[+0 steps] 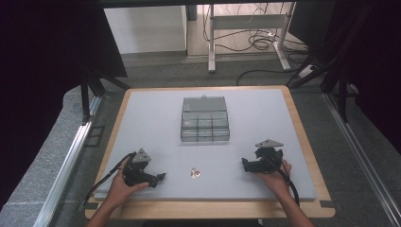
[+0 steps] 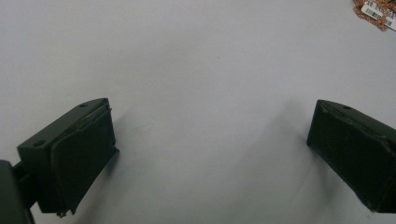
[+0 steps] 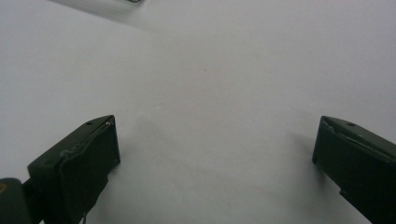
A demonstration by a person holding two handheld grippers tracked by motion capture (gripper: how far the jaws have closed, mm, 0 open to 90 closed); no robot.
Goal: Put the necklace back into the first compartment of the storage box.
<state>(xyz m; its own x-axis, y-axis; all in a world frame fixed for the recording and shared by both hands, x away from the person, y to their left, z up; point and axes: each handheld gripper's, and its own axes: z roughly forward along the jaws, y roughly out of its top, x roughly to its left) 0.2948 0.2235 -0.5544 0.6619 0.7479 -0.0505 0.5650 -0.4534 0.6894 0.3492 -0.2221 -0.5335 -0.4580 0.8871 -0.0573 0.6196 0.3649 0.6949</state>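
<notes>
No legible text anywhere.

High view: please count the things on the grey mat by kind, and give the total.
Clear compartment box: 1
Small copper-coloured item with a white label: 1
Handheld grippers: 2, the left gripper and the right gripper, both with jaws open
Total: 4
</notes>
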